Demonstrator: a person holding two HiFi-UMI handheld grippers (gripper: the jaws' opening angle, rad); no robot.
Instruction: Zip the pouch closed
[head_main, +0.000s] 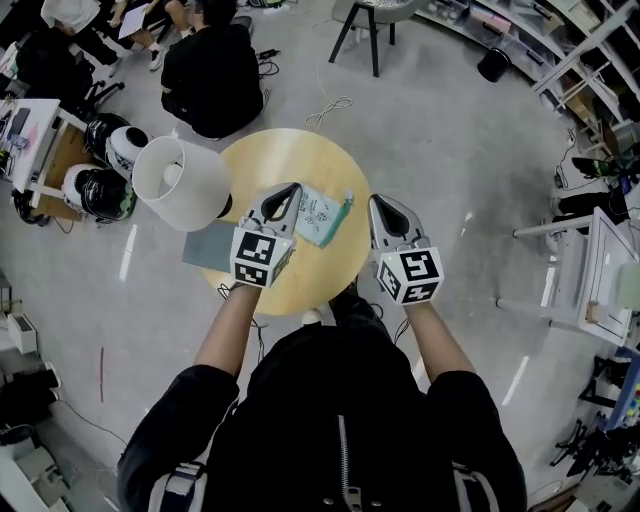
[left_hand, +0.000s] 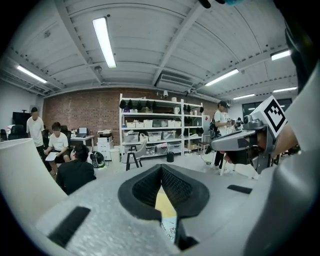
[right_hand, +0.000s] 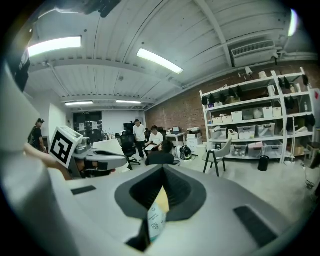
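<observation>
Both tools are clenched empty, left tool and right tool flanking the pouch lying on the table, so I should open them, pin one end and draw the slider straight along.

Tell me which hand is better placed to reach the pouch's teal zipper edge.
Right, probably. The teal zipper edge of the pouch faces the right tongs; the left tongs are at its opposite side. Both are shut.
</observation>
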